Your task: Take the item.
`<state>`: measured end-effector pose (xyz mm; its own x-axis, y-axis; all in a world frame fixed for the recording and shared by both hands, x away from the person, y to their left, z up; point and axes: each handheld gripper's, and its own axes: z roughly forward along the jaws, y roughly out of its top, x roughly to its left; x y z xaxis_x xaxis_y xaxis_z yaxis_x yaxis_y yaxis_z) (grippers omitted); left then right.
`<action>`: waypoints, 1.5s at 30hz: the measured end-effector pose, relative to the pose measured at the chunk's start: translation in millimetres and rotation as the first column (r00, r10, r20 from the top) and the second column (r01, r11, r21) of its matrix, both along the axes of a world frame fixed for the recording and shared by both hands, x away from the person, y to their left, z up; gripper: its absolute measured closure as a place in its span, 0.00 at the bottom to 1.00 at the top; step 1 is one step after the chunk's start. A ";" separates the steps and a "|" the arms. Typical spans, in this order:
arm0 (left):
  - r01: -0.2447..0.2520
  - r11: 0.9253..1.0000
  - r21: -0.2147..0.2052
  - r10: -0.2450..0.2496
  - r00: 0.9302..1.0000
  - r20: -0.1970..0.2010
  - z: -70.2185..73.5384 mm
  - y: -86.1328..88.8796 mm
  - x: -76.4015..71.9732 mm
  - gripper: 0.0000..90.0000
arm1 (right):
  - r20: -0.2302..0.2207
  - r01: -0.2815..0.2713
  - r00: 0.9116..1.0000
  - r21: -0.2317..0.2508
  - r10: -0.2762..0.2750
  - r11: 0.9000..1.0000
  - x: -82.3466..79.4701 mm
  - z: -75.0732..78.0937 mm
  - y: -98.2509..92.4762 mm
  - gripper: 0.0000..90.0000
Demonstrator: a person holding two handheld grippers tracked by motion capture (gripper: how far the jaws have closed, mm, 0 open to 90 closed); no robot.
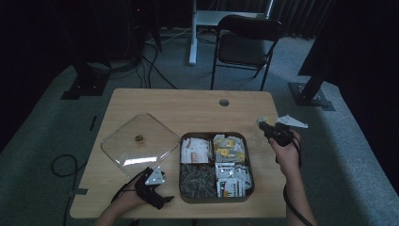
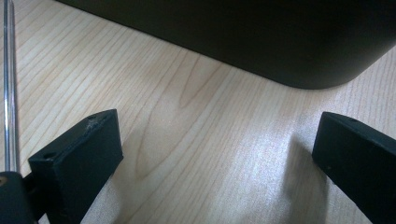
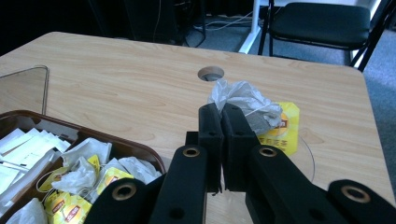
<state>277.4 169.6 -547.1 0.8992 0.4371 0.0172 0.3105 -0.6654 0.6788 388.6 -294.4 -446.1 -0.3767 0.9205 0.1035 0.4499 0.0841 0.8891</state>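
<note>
A dark tray (image 1: pixel 250 187) with four compartments sits at the table's front middle, holding white sachets, yellow-tagged tea bags (image 1: pixel 229 147), dark packets and printed packets. To its right, my right gripper (image 1: pixel 264 127) is shut on a white tea bag (image 1: pixel 261 121) with a yellow tag, held off the table. In the right gripper view the jaws (image 3: pixel 221 109) meet on the crumpled tea bag (image 3: pixel 243 100), and its yellow tag (image 3: pixel 286 128) hangs behind. My left gripper (image 1: pixel 165 197) rests open on the table by the tray's near left corner. In its own view the left gripper (image 2: pixel 210 154) faces the tray wall (image 2: pixel 233 37) with nothing between its jaws.
A clear square lid (image 1: pixel 122 141) with a small knob lies on the table left of the tray. A faint clear rim, perhaps a glass (image 1: pixel 256 137), stands under the tea bag. The table has a cable hole (image 1: pixel 224 102) near its far edge, and a black chair (image 1: pixel 244 42) stands beyond.
</note>
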 end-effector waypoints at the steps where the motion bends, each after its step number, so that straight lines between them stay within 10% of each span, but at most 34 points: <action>1: 0.000 1.000 0.000 0.000 1.000 0.000 0.0 0.0 0.0 0.02 | -0.001 0.003 1.000 0.000 -0.003 1.000 0.9 -0.9 -0.4 0.97; 11: 0.000 1.000 0.000 0.000 1.000 0.000 0.0 0.0 0.0 0.02 | -0.035 0.016 0.999 0.008 -0.016 1.000 3.5 -7.7 -2.5 0.95; 45: 0.000 1.000 0.000 0.000 1.000 0.000 0.2 0.0 0.2 0.02 | -0.012 -0.044 0.999 0.060 0.045 0.997 -28.7 -20.5 -11.2 0.36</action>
